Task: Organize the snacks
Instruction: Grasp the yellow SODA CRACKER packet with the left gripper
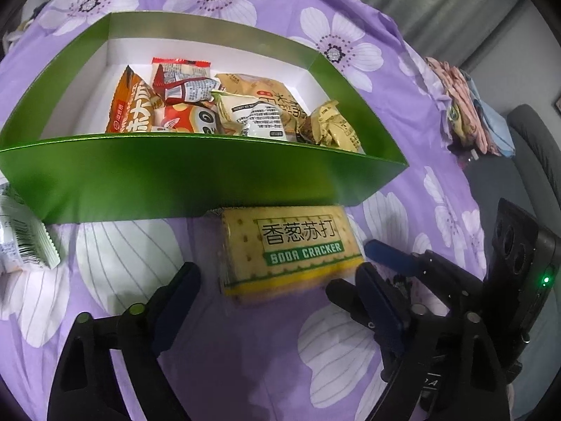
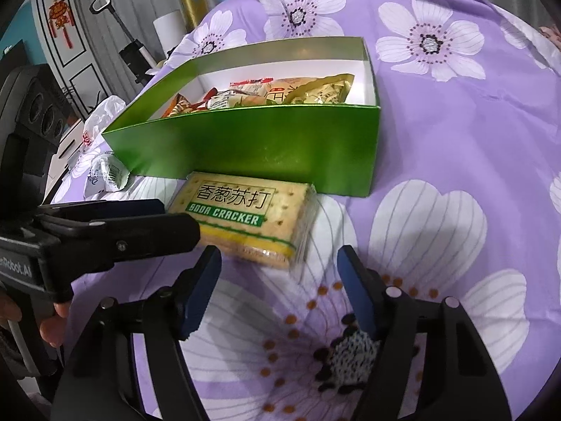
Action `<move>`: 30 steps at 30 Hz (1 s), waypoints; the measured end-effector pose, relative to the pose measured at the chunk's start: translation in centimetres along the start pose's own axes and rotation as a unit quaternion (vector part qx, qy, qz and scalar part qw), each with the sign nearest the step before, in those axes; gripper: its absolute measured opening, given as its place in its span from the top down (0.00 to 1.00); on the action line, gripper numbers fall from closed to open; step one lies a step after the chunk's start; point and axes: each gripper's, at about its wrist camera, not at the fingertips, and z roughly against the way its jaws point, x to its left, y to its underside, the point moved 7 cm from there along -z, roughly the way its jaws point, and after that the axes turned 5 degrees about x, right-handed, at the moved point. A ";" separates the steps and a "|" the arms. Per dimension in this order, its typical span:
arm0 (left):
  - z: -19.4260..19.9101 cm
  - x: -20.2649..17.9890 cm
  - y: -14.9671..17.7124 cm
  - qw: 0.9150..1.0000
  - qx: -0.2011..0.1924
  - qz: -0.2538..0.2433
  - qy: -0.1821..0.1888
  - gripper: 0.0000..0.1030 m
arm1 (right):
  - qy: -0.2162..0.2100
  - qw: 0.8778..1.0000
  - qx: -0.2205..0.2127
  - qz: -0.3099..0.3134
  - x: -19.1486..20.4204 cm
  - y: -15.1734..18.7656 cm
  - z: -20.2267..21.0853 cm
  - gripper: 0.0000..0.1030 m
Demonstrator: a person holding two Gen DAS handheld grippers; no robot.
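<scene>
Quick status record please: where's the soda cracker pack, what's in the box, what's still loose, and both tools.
surface: purple floral cloth
soda cracker pack: flat on the cloth, against the green box's near wall
green box: open, holds several snack packets
loose item: white packet left of the box
left tool: open, pack just ahead, not gripped
right tool: open, beside the pack's near end

The tall near wall of the green cardboard box [image 1: 196,175] blocks any level approach toward the upper half of the left wrist frame; its open top is free. The yellow soda cracker packet [image 1: 291,252] lies against that wall, at centre. Bare purple floral cloth [image 2: 455,161] at the right of the right wrist frame gives open passage. A white wrapped snack [image 1: 21,242] occupies the left edge.
</scene>
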 end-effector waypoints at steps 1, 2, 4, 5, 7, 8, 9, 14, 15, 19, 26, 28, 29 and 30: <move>0.0 0.0 0.0 1.000 0.000 -0.001 0.001 0.17 | 0.001 1.000 0.002 0.008 0.2 -0.2 -0.2 0.33; 0.0 0.0 -0.1 1.000 0.000 -0.001 0.002 0.21 | 0.000 1.000 0.007 0.019 0.4 -0.4 -0.5 0.33; -0.1 0.0 -0.2 1.000 0.004 0.001 0.009 0.28 | -0.007 0.999 0.013 0.032 0.7 -0.6 -0.9 0.33; -0.2 0.0 -0.2 1.000 0.006 0.003 0.010 0.30 | -0.011 0.999 0.014 0.043 1.1 -0.7 -1.1 0.33; -0.4 -0.1 -0.3 1.000 0.009 0.000 0.009 0.31 | -0.012 0.998 0.019 0.066 1.8 -0.8 -1.3 0.36; -0.4 -0.2 -0.3 1.000 0.010 -0.002 0.005 0.32 | -0.008 0.997 0.021 0.073 2.0 -0.7 -1.4 0.37; -0.5 -0.3 -0.3 1.000 0.011 -0.006 0.001 0.32 | -0.006 0.997 0.021 0.078 2.1 -0.7 -1.4 0.38; -0.5 -0.4 -0.2 1.000 0.012 -0.015 -0.016 0.35 | -0.003 0.997 0.018 0.079 2.1 -0.7 -1.0 0.41; -0.4 -0.4 -0.2 1.000 0.011 -0.014 -0.016 0.35 | -0.002 0.997 0.016 0.078 2.1 -0.6 -0.9 0.42; 0.2 -0.4 0.2 1.000 0.009 -0.015 -0.018 0.35 | -0.003 0.997 0.010 0.075 2.7 -0.2 -0.4 0.43; 2.8 -0.7 1.3 0.999 -0.010 -0.020 -0.030 0.35 | -0.001 0.996 -0.025 0.082 4.8 0.3 1.6 0.43; 3.7 -0.9 1.7 0.999 -0.015 -0.026 -0.033 0.35 | 0.000 0.996 -0.031 0.083 5.4 0.5 2.3 0.43; 4.0 -1.1 1.8 0.999 -0.017 -0.029 -0.034 0.35 | 0.000 0.996 -0.034 0.082 5.7 0.6 2.8 0.43; 4.3 -1.3 1.9 0.999 -0.020 -0.032 -0.033 0.35 | 0.000 0.996 -0.038 0.081 6.0 0.7 3.2 0.43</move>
